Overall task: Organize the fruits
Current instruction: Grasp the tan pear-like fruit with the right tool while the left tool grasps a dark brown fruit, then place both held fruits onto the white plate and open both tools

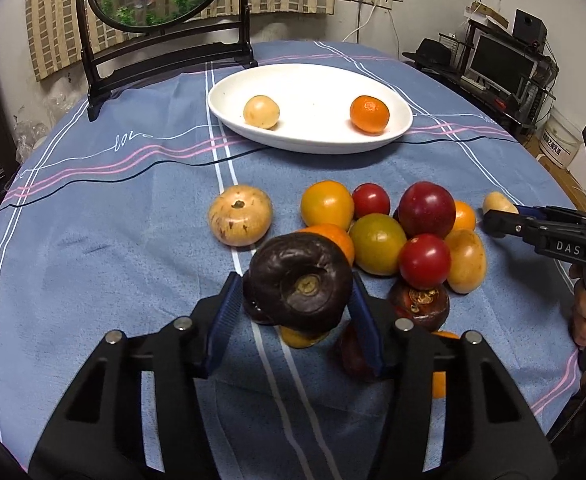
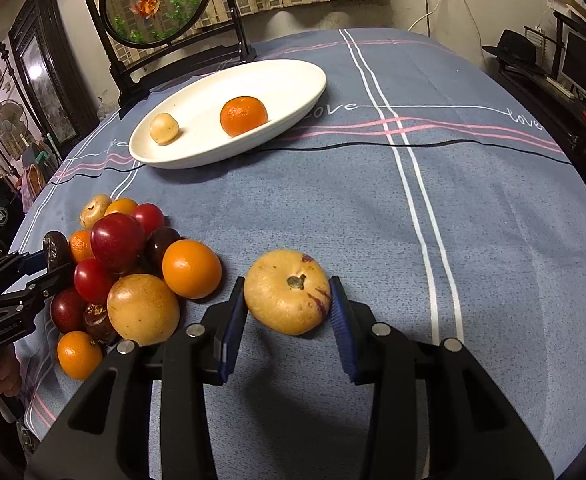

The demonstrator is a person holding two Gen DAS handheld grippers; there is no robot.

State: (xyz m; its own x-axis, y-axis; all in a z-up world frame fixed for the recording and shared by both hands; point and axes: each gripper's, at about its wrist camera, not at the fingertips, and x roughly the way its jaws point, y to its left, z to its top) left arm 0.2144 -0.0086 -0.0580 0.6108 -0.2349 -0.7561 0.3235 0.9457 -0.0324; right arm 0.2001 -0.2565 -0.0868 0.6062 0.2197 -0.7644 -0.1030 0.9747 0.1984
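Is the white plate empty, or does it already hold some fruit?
Not empty. The white plate holds two fruits, lying apart: a pale yellow fruit and an orange. The other fruits are on the tablecloth.
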